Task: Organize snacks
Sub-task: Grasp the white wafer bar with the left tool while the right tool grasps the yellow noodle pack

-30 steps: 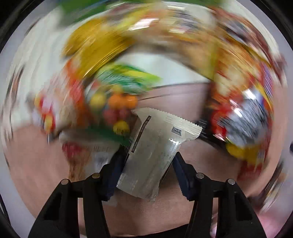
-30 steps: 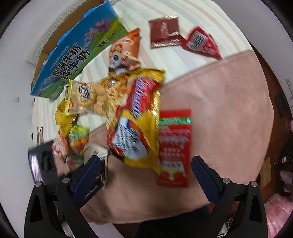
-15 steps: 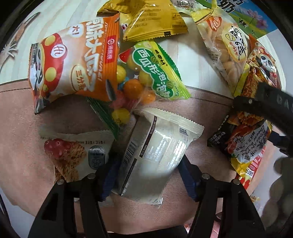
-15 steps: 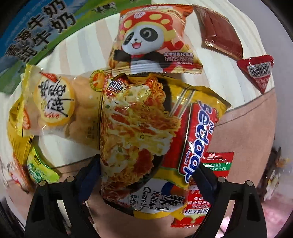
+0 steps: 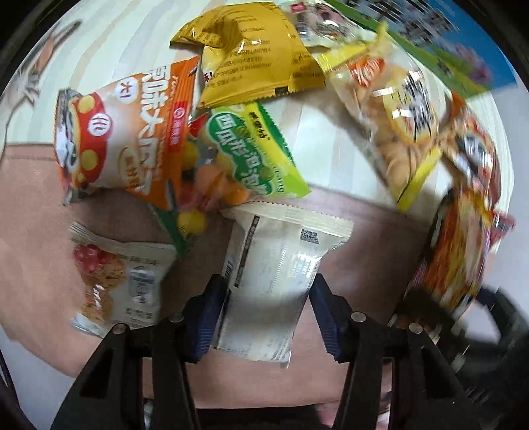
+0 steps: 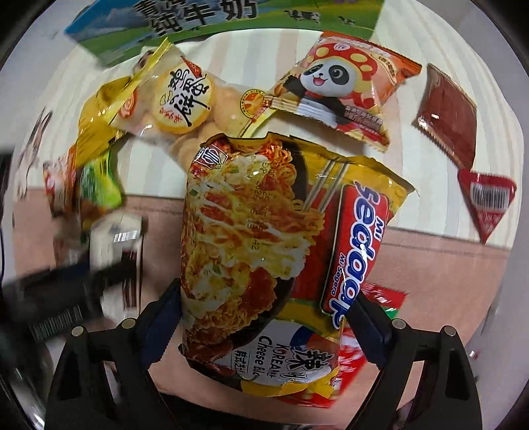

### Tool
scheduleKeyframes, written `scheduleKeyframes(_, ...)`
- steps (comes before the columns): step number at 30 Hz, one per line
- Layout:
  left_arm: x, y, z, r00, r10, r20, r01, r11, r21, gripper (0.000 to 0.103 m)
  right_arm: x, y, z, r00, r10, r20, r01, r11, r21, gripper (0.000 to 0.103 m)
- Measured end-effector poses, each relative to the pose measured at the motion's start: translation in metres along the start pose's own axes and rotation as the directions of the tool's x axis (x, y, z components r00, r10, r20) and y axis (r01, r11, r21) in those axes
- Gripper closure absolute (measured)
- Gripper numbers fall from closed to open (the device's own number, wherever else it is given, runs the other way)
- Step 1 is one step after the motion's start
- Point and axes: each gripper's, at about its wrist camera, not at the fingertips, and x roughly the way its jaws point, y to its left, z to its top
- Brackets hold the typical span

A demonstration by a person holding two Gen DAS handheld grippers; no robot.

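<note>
between the left gripper's (image 5: 267,317) blue pads sits a white packet (image 5: 274,281), squeezed on both sides over the pink cloth (image 5: 36,231). just left of it lies a granola pack (image 5: 122,284). beyond, a green candy bag (image 5: 254,155), an orange bag (image 5: 122,132) and a yellow sachet (image 5: 251,56) overlap. the right gripper (image 6: 264,314) clasps a noodle pack (image 6: 264,251) by its sides; a red pack (image 6: 363,347) lies beneath. farther off are a panda bag (image 6: 337,82), a biscuit bag (image 6: 185,99) and a milk carton (image 6: 205,23).
</note>
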Motion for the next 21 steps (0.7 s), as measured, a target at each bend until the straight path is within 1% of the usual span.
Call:
scheduleKeyframes(2, 0.0, -0.006, 0.014, 1.0, -0.018, -0.009, 0.018, 0.999, -0.047, 0.053, -0.002, -0.011, 0.004, 0.999, -0.03, 0.011, 0.031, 0.998, -0.057, 0.009)
scheduleKeyframes(3, 0.001, -0.009, 0.02, 1.0, -0.008, -0.006, 0.008, 0.999, -0.051, 0.053, 0.0, -0.018, 0.006, 0.999, -0.039, 0.003, 0.039, 0.996, -0.084, 0.009)
scheduleKeyframes(4, 0.002, -0.013, 0.025, 1.0, 0.008, -0.004, -0.008, 0.999, -0.046, 0.052, 0.001, -0.029, 0.009, 1.0, -0.025, -0.012, 0.024, 0.996, -0.086, 0.009)
scheduleKeyframes(5, 0.004, -0.017, 0.03, 1.0, 0.026, -0.006, -0.026, 0.999, -0.039, 0.05, 0.003, -0.036, 0.01, 1.0, 0.002, -0.015, -0.003, 0.997, -0.078, 0.008)
scheduleKeyframes(7, 0.004, -0.023, 0.037, 0.998, 0.056, -0.013, -0.056, 0.998, -0.017, 0.044, 0.005, -0.047, 0.01, 1.0, 0.031, 0.003, -0.03, 0.997, -0.07, 0.006)
scheduleKeyframes(8, 0.005, -0.023, 0.039, 0.998, 0.067, -0.017, -0.067, 0.998, -0.005, 0.043, 0.002, -0.052, 0.01, 0.999, 0.044, 0.026, -0.043, 0.998, -0.054, 0.005)
scheduleKeyframes(11, 0.011, -0.021, 0.036, 0.996, 0.075, -0.038, -0.075, 0.997, -0.003, 0.041, -0.007, -0.079, 0.003, 0.992, 0.094, 0.084, -0.099, 0.993, 0.062, 0.002)
scheduleKeyframes(14, 0.015, -0.019, 0.038, 0.995, 0.085, -0.048, -0.085, 0.996, 0.002, 0.04, -0.009, -0.099, -0.003, 0.99, 0.096, 0.099, -0.11, 0.983, 0.146, 0.002)
scheduleKeyframes(16, 0.015, -0.018, 0.038, 0.995, 0.093, -0.042, -0.092, 0.996, 0.012, 0.04, -0.008, -0.116, -0.01, 0.989, 0.106, 0.1, -0.125, 0.969, 0.213, 0.002)
scheduleKeyframes(18, 0.017, -0.021, 0.033, 0.994, 0.107, -0.024, -0.107, 0.994, 0.022, 0.041, -0.009, -0.126, -0.013, 0.991, 0.097, 0.091, -0.117, 0.961, 0.25, 0.002)
scheduleKeyframes(19, 0.015, -0.022, 0.034, 0.992, 0.129, -0.01, -0.128, 0.991, 0.039, 0.043, -0.009, -0.128, -0.011, 0.992, 0.088, 0.09, -0.108, 0.961, 0.255, 0.002)
scheduleKeyframes(21, 0.014, -0.028, 0.018, 0.987, 0.163, 0.012, -0.163, 0.985, 0.058, 0.043, -0.008, -0.127, -0.008, 0.995, 0.047, 0.089, -0.068, 0.966, 0.249, 0.003)
